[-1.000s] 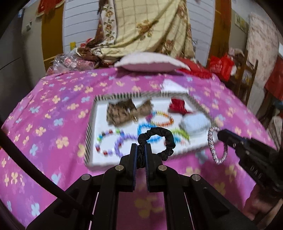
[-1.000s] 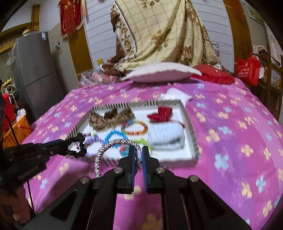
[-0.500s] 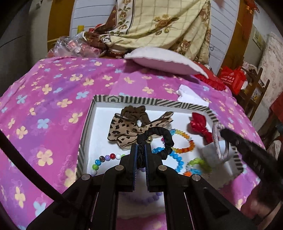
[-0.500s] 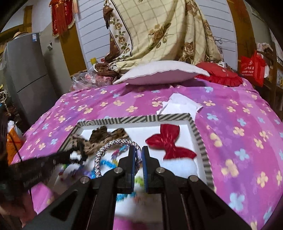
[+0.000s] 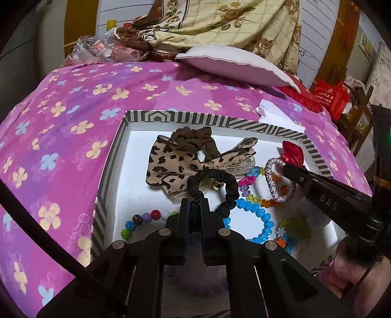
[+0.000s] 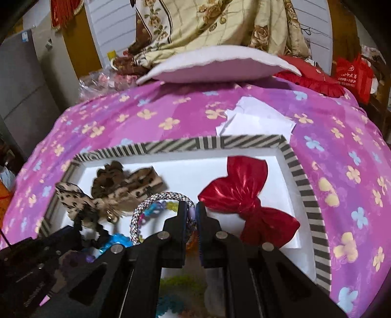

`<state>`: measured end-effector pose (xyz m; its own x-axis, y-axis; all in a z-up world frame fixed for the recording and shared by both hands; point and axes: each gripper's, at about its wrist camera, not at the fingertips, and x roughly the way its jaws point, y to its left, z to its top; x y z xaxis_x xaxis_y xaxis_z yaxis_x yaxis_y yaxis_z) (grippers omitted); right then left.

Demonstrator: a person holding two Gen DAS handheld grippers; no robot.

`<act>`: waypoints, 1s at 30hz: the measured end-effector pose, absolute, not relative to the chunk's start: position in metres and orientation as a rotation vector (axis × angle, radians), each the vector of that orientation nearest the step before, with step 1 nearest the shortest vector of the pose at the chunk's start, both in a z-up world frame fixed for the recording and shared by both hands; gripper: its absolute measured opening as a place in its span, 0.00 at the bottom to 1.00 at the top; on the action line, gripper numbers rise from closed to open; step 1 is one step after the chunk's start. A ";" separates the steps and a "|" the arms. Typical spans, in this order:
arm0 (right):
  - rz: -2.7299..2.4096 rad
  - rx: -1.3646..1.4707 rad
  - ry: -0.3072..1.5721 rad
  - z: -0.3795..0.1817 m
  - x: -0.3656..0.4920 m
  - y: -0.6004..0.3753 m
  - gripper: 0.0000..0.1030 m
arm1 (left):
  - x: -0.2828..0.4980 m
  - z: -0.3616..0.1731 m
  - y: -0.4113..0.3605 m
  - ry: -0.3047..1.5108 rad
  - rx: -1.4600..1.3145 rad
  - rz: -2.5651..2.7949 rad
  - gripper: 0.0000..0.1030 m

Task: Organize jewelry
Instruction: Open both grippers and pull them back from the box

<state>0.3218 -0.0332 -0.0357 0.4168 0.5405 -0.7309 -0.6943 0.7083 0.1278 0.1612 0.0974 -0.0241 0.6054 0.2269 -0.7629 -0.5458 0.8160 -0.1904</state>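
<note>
A white tray with a striped rim [image 5: 185, 118] [image 6: 300, 176] lies on the pink flowered bedspread. My left gripper [image 5: 194, 204] is shut on a black scrunchie [image 5: 227, 186], holding it just above the tray's leopard-print bows [image 5: 171, 166] and bead bracelets [image 5: 259, 215]. My right gripper [image 6: 196, 208] is shut on a silver braided bracelet [image 6: 156, 199] [image 5: 275, 178], over the tray's middle, beside a red bow [image 6: 244, 195] [image 5: 293, 153]. Each gripper shows at the edge of the other's view.
A white pillow [image 5: 232, 64] and a patterned blanket [image 5: 232, 22] lie at the bed's far end. White paper [image 6: 256, 117] sits just beyond the tray. A red bag [image 5: 330, 95] and wooden furniture stand to the right of the bed.
Both grippers have moved forward and down from the bed's near edge to over the tray, each still holding its item. The right one kept advancing in the last half second.
</note>
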 end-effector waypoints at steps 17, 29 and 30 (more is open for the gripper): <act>0.813 -0.075 0.681 0.009 0.299 -0.075 0.32 | 0.152 -0.012 0.087 0.764 -0.406 0.490 0.64; 0.727 -0.091 0.669 0.018 0.204 -0.168 0.71 | 0.042 0.029 0.031 0.687 -0.306 0.525 0.71; 0.733 -0.106 0.678 0.014 0.195 -0.172 0.71 | 0.035 0.028 0.025 0.692 -0.295 0.515 0.71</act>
